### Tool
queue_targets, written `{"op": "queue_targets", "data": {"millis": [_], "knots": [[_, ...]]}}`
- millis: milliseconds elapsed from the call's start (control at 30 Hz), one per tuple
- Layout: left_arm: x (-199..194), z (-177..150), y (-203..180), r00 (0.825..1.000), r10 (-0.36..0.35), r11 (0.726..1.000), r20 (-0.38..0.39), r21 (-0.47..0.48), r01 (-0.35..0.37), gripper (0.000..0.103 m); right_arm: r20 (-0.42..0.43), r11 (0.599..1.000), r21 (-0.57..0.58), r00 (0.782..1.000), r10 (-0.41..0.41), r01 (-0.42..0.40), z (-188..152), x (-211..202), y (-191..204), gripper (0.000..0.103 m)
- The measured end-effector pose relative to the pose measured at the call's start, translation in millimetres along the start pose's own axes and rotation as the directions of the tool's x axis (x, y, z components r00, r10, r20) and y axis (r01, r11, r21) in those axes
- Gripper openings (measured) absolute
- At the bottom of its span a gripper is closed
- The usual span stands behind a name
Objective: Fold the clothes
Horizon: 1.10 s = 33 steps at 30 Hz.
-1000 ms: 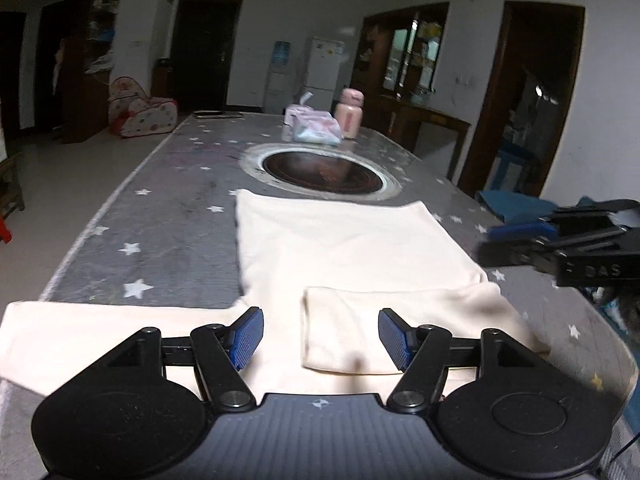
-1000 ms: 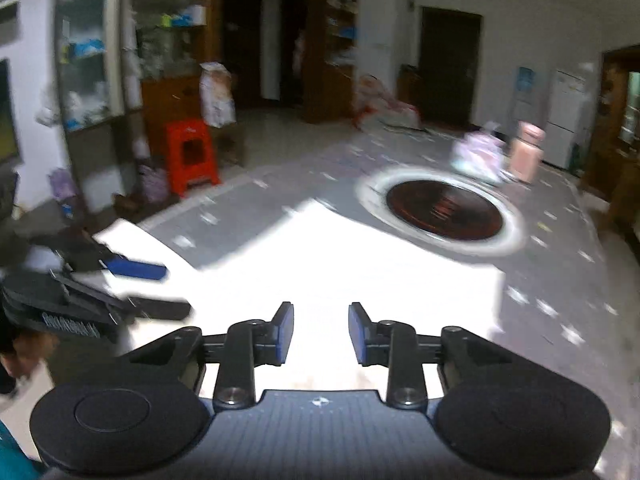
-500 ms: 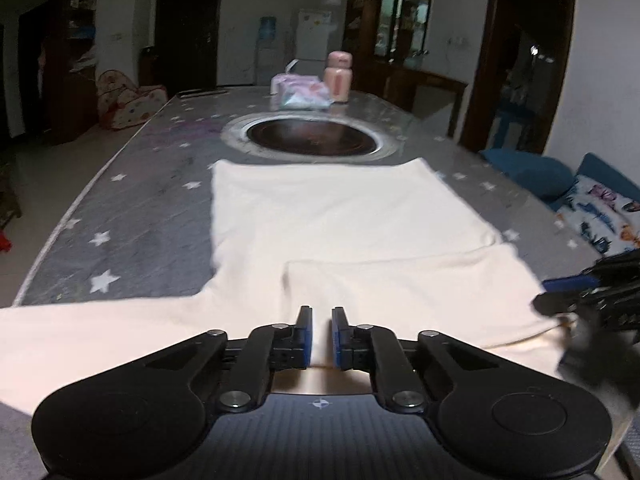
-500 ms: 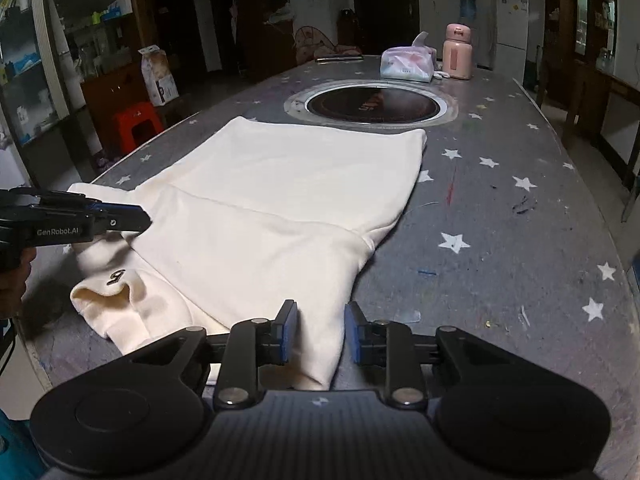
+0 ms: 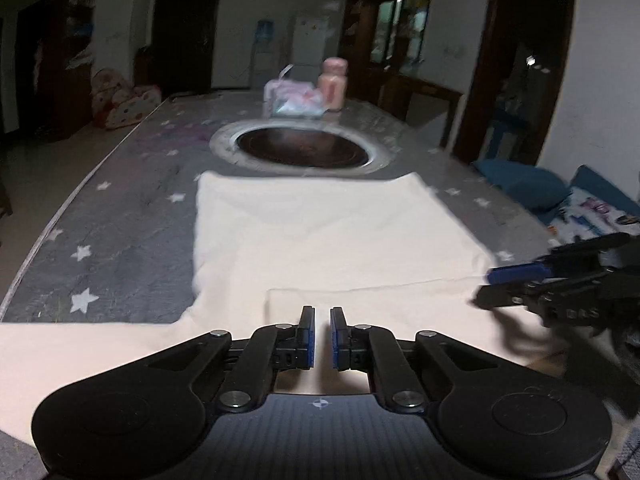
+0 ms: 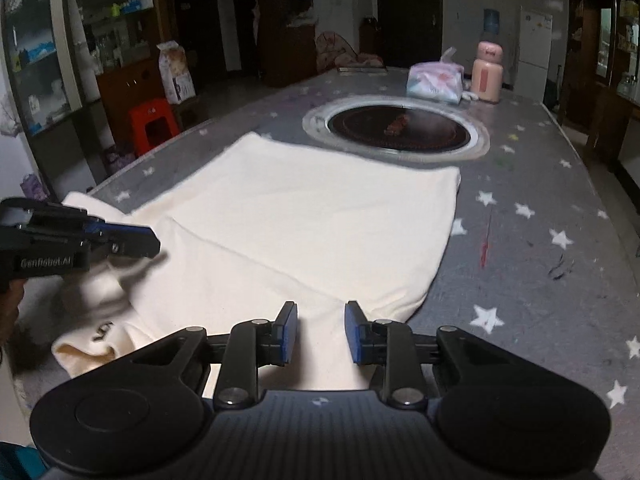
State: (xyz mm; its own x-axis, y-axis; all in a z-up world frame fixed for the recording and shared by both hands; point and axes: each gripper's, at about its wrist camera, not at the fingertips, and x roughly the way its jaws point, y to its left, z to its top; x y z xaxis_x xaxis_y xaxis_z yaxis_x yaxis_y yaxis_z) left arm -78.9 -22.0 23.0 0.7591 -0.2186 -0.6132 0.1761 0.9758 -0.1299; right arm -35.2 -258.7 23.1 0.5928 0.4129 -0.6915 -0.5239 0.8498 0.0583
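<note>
1. Garment: a cream top lies spread flat on the star-patterned worktop, its far hem just short of the round inset hob. One sleeve is already folded across the body. The other sleeve lies stretched out to the left.
2. The left hand-held gripper has its pads drawn together with only a slit between them, low over the near edge of the top. Whether any cloth is nipped in that slit cannot be told.
3. The right hand-held gripper has its pads a little apart above the near right edge. Cloth shows through the gap, but nothing is pinched.
4. Judged from this layout, the step in hand is taking hold of the near edge with both tools for the next fold.
5. To do it well, bring the right pads down until the edge sits fully between them, then close on every layer, folded sleeve included.
6. Check that the left side really has cloth. If not, part the pads and take the edge again.
7. The near left corner is bunched, so smooth it first or the crease will carry into the fold.
8. Lift both sides level and move them together. That should keep the edge taut and the hem square, clear of the hob.
</note>
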Motion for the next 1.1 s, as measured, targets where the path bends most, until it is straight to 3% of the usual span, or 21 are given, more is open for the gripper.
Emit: {"op": "queue_targets", "data": {"millis": [200,400,500,567,667,700,767,967,1100], "knots": [[-2,5,6,1.0,-0.019,0.999,0.018,-0.04,0.02,0.011,0.011,1.0,-0.015,1.0,-0.003,0.003,1,-5,3,0.026],[8,3,7,1.0,0.013,0.999,0.002,-0.045,-0.013,0.013,0.008,1.0,-0.029,1.0,0.008,-0.007,-1,1,12,0.039],[-3,2,9,1.0,0.008,0.998,0.009,-0.058,-0.007,0.021,0.011,0.999,-0.043,1.0,0.008,-0.007,-2,-1,15,0.048],[-9,1,11,1.0,0.027,0.997,0.013,-0.067,-0.026,0.037,0.017,0.999,-0.052,1.0,0.009,-0.008,-1,-3,19,0.056],[-15,-3,16,0.999,0.052,0.995,0.003,-0.088,-0.052,0.041,0.02,0.997,-0.077,0.999,0.026,-0.024,-2,-4,29,0.065],[-16,-4,18,0.998,0.059,0.993,-0.004,-0.099,-0.059,0.042,0.018,0.996,-0.088,0.999,0.031,-0.029,-4,-3,33,0.073],[-20,-6,23,0.997,0.074,0.99,-0.007,-0.119,-0.074,0.049,0.006,0.993,-0.118,0.999,0.032,-0.031,-7,1,41,0.075],[-45,-10,49,0.987,0.162,0.971,0.025,-0.183,-0.154,0.057,0.018,0.988,-0.15,0.999,0.028,-0.025,-7,1,53,0.086],[-65,-16,81,0.949,0.315,0.919,0.034,-0.263,-0.295,0.061,0.015,0.988,-0.151,1.0,0.021,-0.018,-7,3,54,0.091]]}}
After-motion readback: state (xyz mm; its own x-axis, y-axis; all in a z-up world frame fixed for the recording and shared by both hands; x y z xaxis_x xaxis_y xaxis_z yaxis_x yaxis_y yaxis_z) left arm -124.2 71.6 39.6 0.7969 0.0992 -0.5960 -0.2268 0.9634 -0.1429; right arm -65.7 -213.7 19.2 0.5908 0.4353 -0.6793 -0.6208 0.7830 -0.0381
